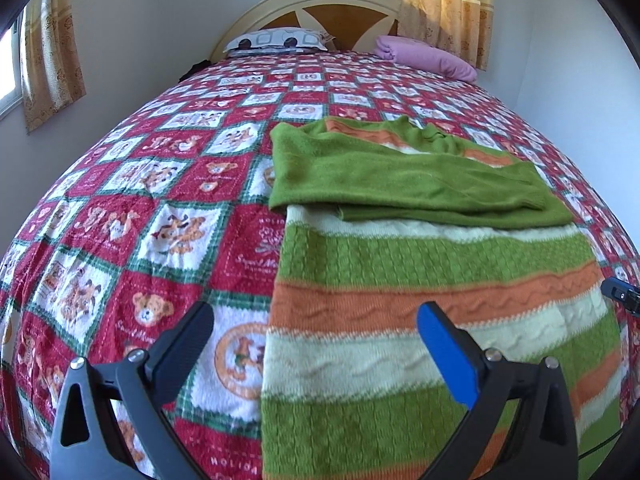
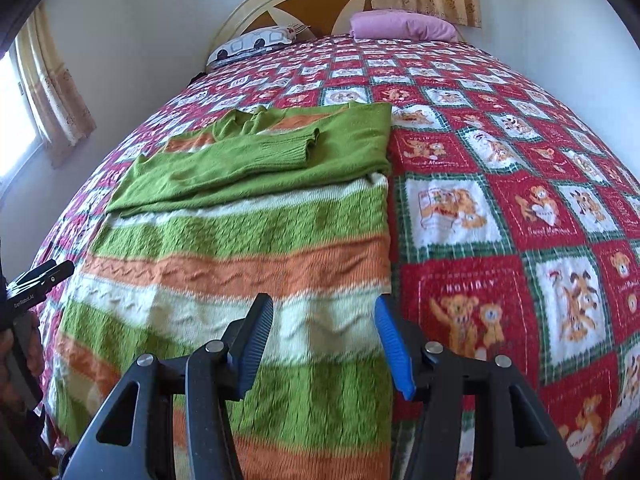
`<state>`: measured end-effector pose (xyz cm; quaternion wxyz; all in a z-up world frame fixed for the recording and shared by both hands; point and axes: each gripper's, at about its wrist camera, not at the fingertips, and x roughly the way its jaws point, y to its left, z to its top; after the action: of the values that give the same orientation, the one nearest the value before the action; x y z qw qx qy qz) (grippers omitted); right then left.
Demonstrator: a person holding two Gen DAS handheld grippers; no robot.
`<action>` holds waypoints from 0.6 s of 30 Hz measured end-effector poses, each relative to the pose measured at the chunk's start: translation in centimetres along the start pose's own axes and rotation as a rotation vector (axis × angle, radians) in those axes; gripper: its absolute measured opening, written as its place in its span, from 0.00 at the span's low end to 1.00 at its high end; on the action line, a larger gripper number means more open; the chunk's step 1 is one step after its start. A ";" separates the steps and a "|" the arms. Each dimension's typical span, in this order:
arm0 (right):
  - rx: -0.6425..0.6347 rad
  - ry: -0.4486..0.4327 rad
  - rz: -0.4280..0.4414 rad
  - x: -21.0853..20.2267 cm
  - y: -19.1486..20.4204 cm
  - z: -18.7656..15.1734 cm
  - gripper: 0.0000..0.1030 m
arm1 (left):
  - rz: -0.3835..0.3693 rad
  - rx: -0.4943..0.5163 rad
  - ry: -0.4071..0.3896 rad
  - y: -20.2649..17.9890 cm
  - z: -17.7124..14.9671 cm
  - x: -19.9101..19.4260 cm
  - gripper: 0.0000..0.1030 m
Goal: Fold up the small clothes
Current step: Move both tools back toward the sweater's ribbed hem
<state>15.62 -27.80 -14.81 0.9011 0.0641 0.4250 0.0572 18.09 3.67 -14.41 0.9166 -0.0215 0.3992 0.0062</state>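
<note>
Right wrist view, right gripper [image 2: 324, 344] half open with nothing between its pads, over the striped sweater [image 2: 240, 264] lying flat on the bedspread [image 2: 500, 208], left gripper [image 1: 316, 344] wide and empty, sleeves folded across the sweater's chest.

Printed on the bedspread [image 2: 480, 216], in a red square with two bears, in white letters: "HOLIDAY" [image 2: 470, 285]. Also there in curly white writing under a pair of bears: "Sweet Memories" [image 2: 545, 231], small and hard to read. Seen again from the left wrist view in a red square beside the sweater [image 1: 432, 280]: "Sweet M..." [image 1: 251, 261], the rest hidden. On the black body of the left gripper [image 2: 44, 274], tiny white letters [image 2: 23, 299], too small to read.
</note>
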 end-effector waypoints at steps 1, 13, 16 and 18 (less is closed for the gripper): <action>0.000 0.002 0.002 -0.1 0.1 -0.2 0.53 | -0.002 0.003 -0.002 0.0 -0.2 -0.2 1.00; -0.032 0.037 0.050 -3.7 1.8 -3.7 0.53 | -0.047 0.071 -0.012 -0.7 -2.7 -3.9 1.00; -0.058 0.056 0.051 -4.9 2.3 -4.9 0.53 | -0.066 0.078 -0.004 -0.3 -3.7 -5.0 1.00; -0.083 0.067 0.048 -5.9 2.7 -6.1 0.54 | -0.068 0.081 0.004 0.2 -4.6 -5.7 1.00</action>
<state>7.05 -25.69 -13.74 0.8867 0.0348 0.4505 0.0983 10.88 3.73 -13.39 0.9156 0.0020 0.3999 -0.0411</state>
